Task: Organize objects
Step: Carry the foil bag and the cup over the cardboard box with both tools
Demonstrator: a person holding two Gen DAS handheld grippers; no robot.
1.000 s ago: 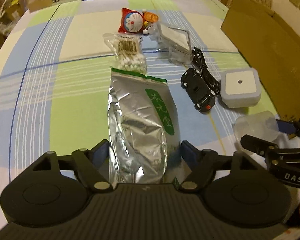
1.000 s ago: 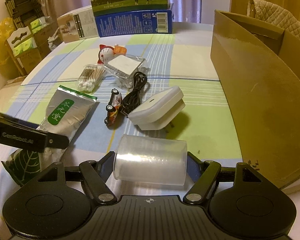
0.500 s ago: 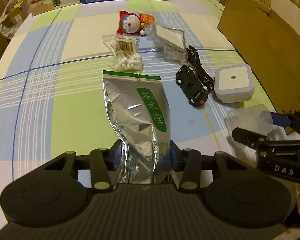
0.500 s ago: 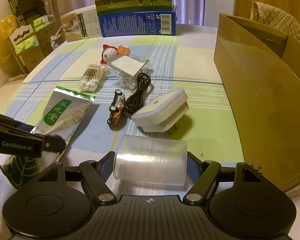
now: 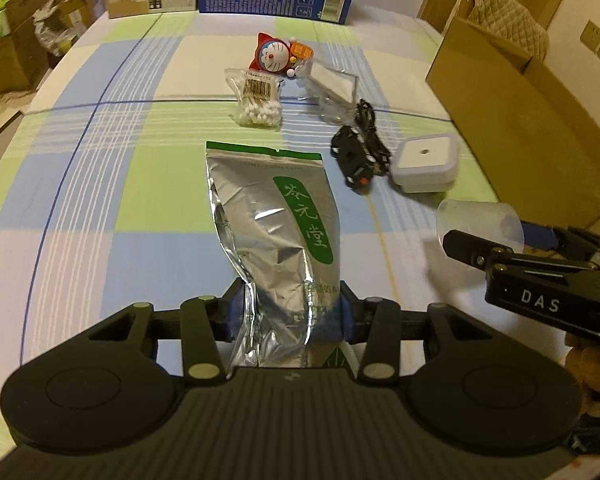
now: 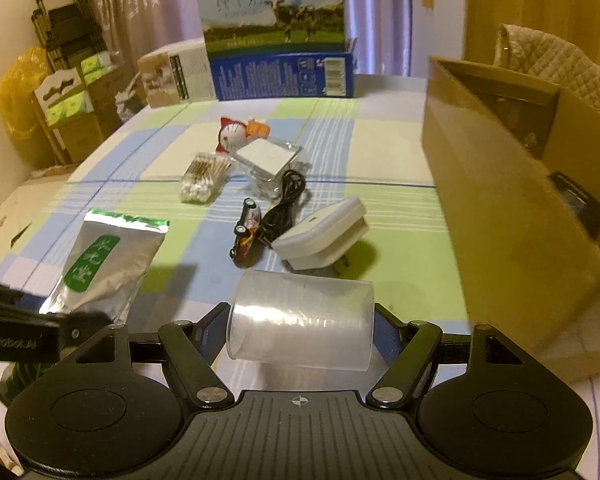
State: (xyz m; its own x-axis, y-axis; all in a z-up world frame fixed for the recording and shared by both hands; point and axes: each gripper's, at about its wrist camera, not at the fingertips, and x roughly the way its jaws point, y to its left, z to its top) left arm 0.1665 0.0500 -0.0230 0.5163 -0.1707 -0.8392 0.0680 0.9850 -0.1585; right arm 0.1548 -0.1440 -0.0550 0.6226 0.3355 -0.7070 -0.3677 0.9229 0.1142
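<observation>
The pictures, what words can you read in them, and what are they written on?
"茶元堂": green label on the silver pouch.
"DAS": side of the right gripper.
"纯牛奶": milk carton.
"enRobot.AI", start cut off: side of the left gripper.
Barcode digits on the cotton swab bag: too small to read.
Small print on the brown box: too blurred to read.

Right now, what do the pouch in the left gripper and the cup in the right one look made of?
Pouch: looks like metallised foil laminate, glossy silver; it creases sharply and throws bright glints. The green label band looks matte.
Cup: looks like thin translucent plastic, frosted; the tablecloth shows dimly through its wall. Rigid or soft is unclear.
</observation>
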